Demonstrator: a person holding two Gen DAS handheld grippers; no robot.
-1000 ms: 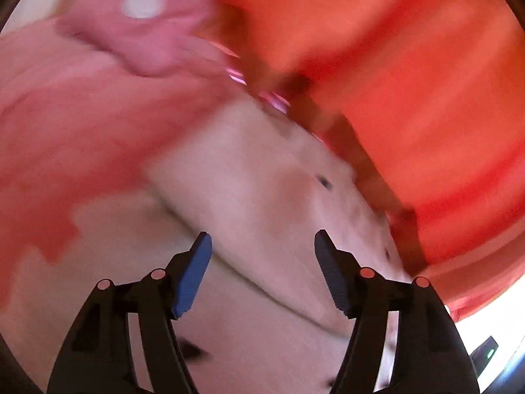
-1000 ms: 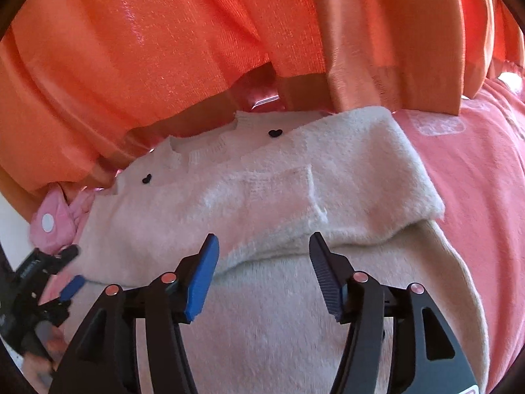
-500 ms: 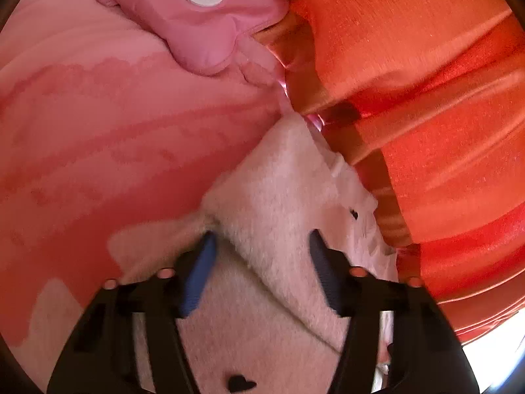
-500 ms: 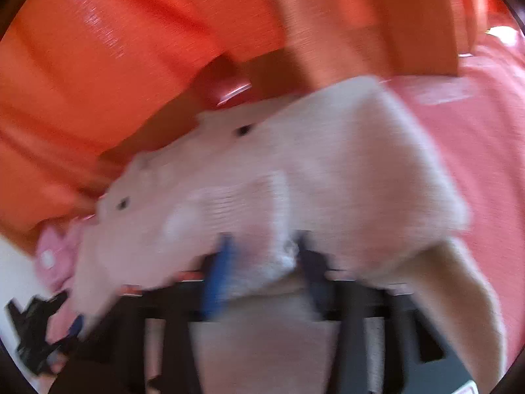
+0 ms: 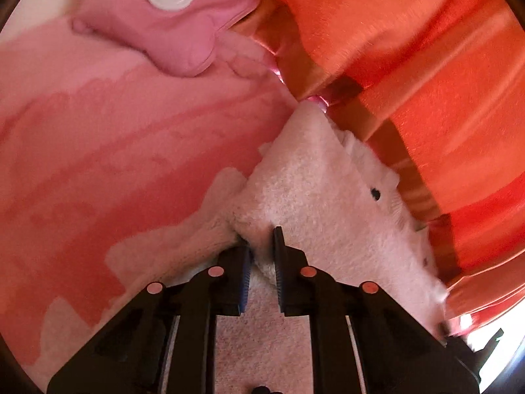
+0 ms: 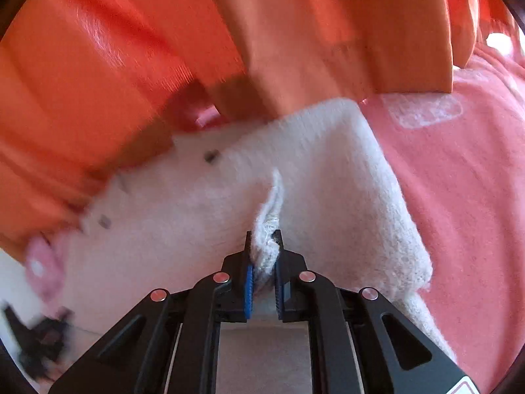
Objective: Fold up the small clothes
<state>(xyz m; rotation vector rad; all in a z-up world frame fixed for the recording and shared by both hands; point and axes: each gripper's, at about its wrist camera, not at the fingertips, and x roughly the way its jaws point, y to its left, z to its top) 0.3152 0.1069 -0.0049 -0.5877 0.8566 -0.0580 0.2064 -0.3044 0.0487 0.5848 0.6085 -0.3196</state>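
Note:
A small fuzzy cream sweater [image 5: 315, 190] with tiny black heart marks lies folded on a pink blanket [image 5: 98, 151]. My left gripper [image 5: 261, 246] is shut on the folded edge of the sweater at its left side. In the right wrist view the same sweater [image 6: 328, 170] fills the middle, and my right gripper [image 6: 264, 252] is shut on a bunched fold of its edge. The left gripper [image 6: 36, 338] shows blurred at the lower left of the right wrist view.
An orange curtain [image 5: 410, 49] hangs along the far side of the sweater, also in the right wrist view [image 6: 164, 49]. A pink pouch with a white round cap [image 5: 170, 16] lies on the blanket at the far left. The pink blanket [image 6: 459, 180] extends to the right.
Both grippers were open above the sweater a second ago. They moved down to its folded edge and closed on the fabric.

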